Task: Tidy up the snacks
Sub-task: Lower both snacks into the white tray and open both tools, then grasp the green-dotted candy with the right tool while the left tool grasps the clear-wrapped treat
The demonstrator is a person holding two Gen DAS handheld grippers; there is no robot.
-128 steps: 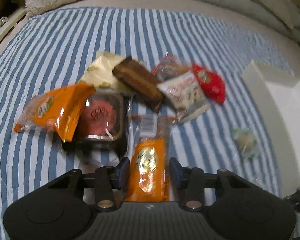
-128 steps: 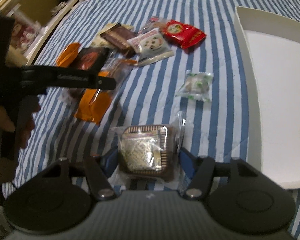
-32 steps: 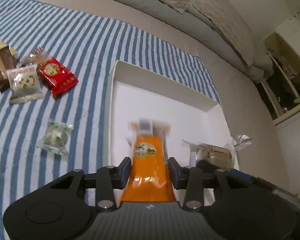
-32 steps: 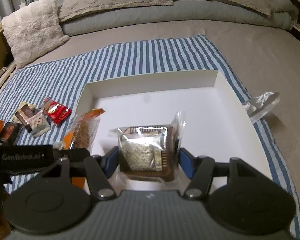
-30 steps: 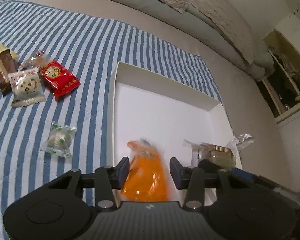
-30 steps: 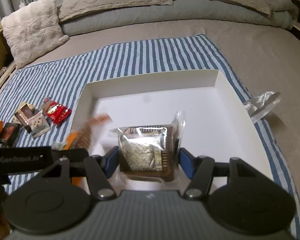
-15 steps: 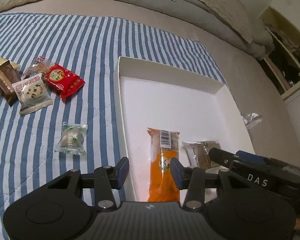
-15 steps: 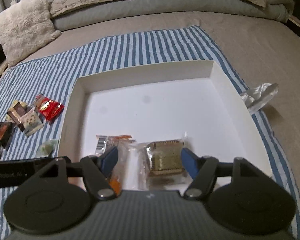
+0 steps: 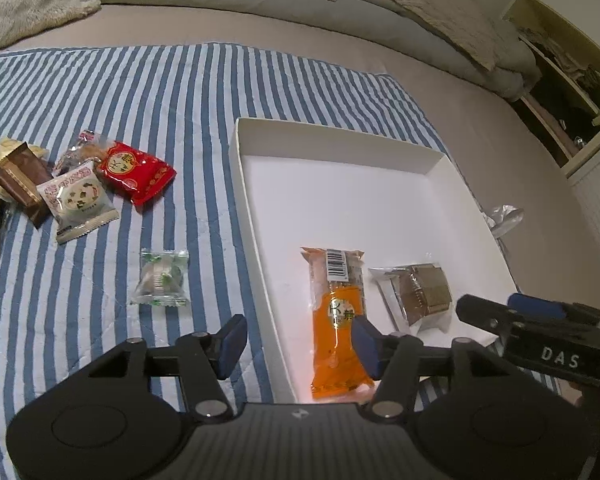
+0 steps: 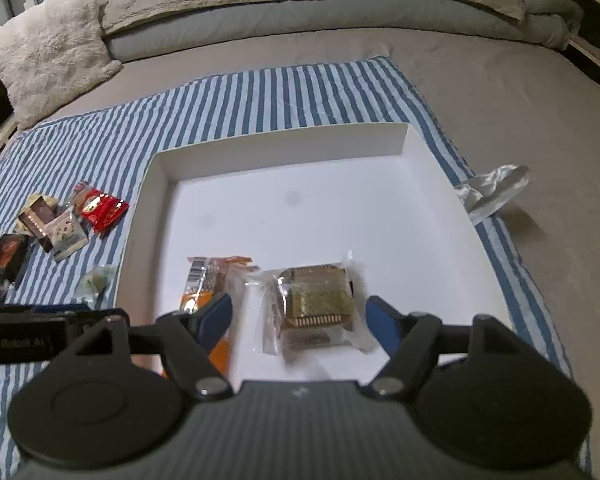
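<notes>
A white tray (image 9: 242, 176) (image 10: 148, 188) lies on the blue-striped blanket. Two packets lie flat in its near part: an orange packet (image 9: 338, 320) (image 10: 204, 284) and, to its right, a clear-wrapped brown cake (image 9: 422, 292) (image 10: 320, 300). My left gripper (image 9: 299, 340) hovers over the tray's left wall with its jaws opening; the orange packet lies below by the right pad, and neither pad presses it. My right gripper (image 10: 299, 318) is opening too, and the cake lies loose between its wide-apart pads.
Loose snacks lie on the blanket left of the tray: a red packet (image 9: 134, 170), a white cookie packet (image 9: 78, 200), a brown bar (image 9: 20, 184) and a green-white candy (image 9: 162, 278). Crumpled clear plastic (image 10: 492, 186) sits right of the tray. Pillows line the back.
Both grippers have let go: the orange packet and the cake dropped from the jaws and now lie in the tray. Both pairs of jaws have widened and drawn back a little.
</notes>
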